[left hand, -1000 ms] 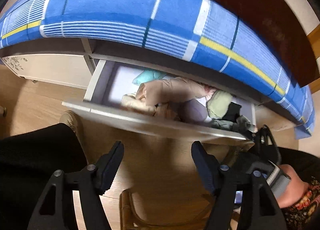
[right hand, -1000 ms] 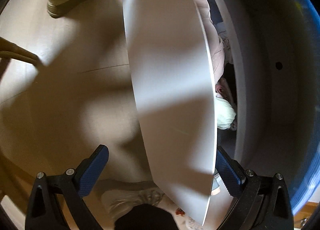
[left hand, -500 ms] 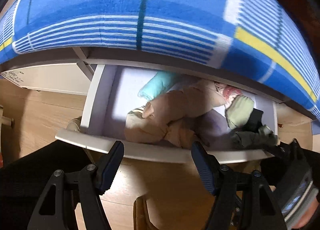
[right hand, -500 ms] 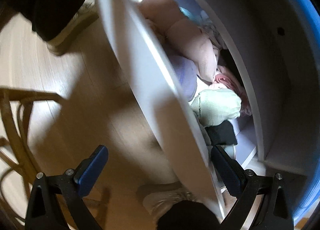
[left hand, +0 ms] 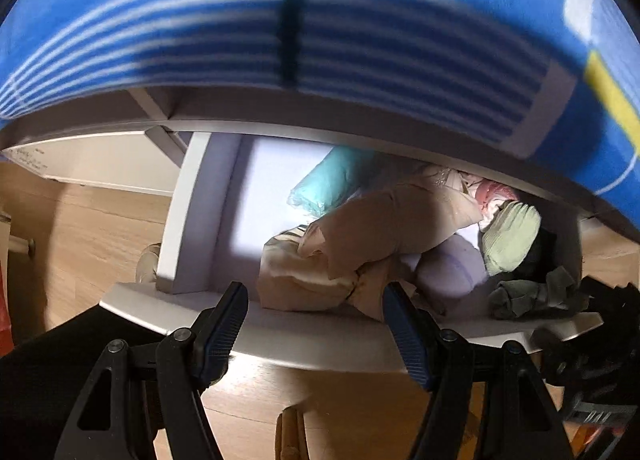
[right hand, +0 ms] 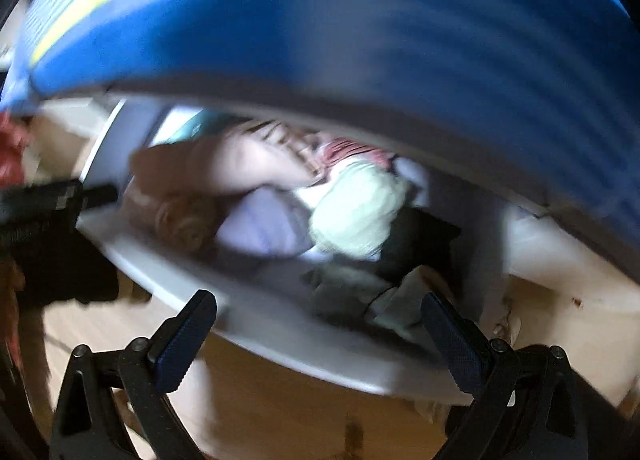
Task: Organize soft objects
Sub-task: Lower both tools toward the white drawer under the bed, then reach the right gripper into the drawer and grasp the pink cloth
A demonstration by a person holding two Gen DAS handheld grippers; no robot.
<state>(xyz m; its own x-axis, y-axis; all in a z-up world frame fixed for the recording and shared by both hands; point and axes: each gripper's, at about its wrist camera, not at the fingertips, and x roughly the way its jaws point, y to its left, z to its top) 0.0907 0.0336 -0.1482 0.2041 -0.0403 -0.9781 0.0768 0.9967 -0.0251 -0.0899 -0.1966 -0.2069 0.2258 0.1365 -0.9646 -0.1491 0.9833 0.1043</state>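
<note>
Hovering left gripper (left hand: pixel 314 316) and right gripper (right hand: pixel 320 324), both spread and empty, above pulled-out white drawer (left hand: pixel 328 352) to reach rolled beige cloth bundle (left hand: pixel 384 227).

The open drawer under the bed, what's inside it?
The drawer holds bundled soft things: a teal roll, tan bundles, a pale green piece and dark socks. Anything underneath them is covered.
</note>
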